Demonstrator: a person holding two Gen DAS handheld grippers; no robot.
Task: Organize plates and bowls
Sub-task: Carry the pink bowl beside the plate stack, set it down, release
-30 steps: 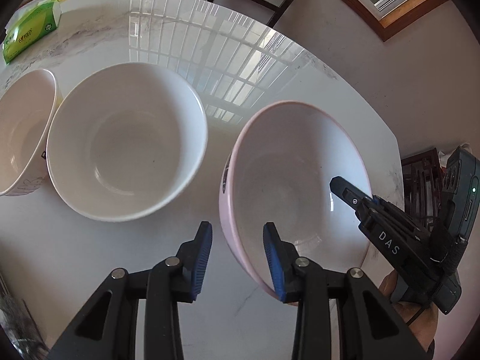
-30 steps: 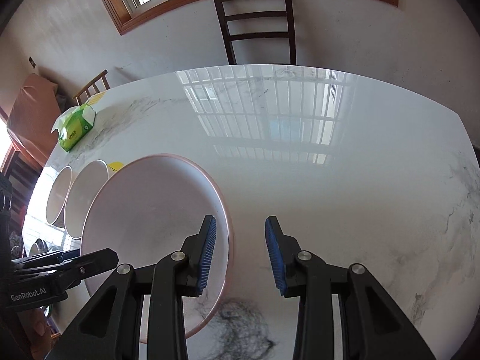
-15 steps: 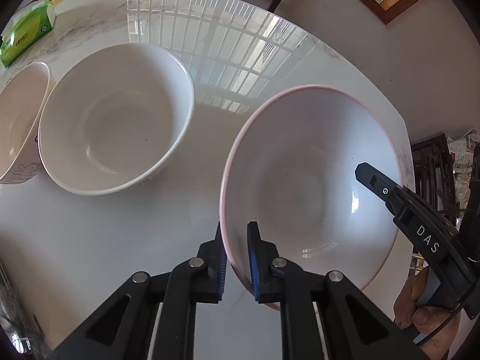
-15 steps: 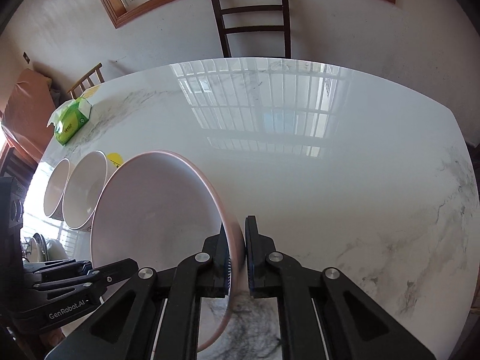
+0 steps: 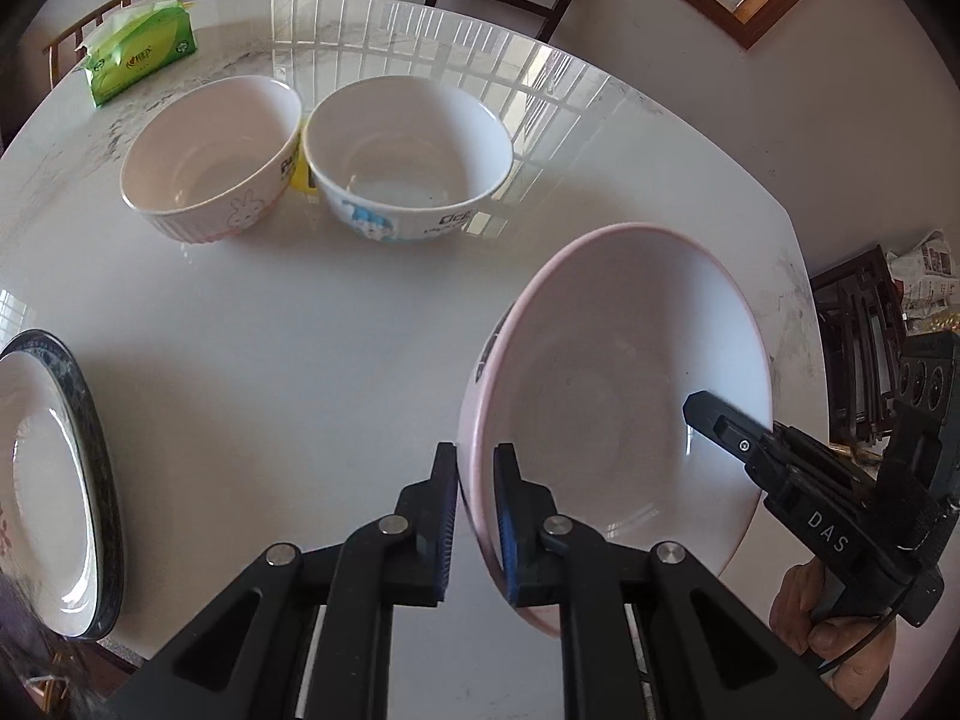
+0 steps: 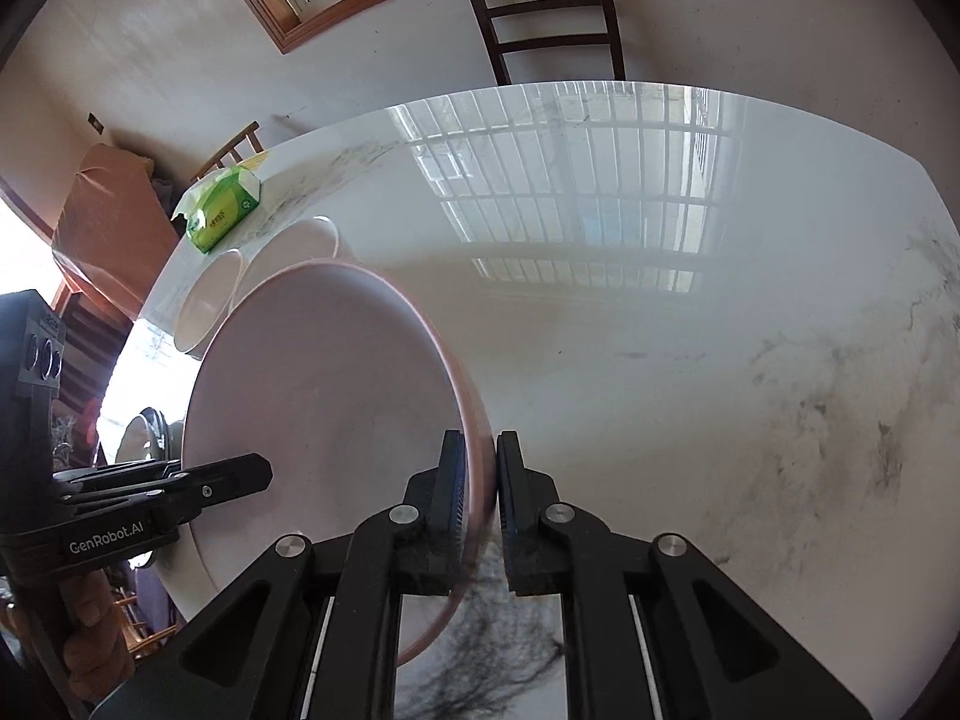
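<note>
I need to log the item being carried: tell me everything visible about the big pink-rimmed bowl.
The pink-rimmed bowl is wide, shallow, glossy white inside and empty, ceramic or melamine by its look, with a dark print on its outer wall. It is tilted, apparently raised off the marble table. The left tongs clamp its near rim, the right tongs the opposite rim. Nothing else touches it.

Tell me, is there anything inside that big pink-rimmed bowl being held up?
The big pink-rimmed bowl looks bare white inside, with nothing in it. The left hand-held gripper and right hand-held gripper each cover a strip of the rim they clamp, so that bit stays unseen.
</note>
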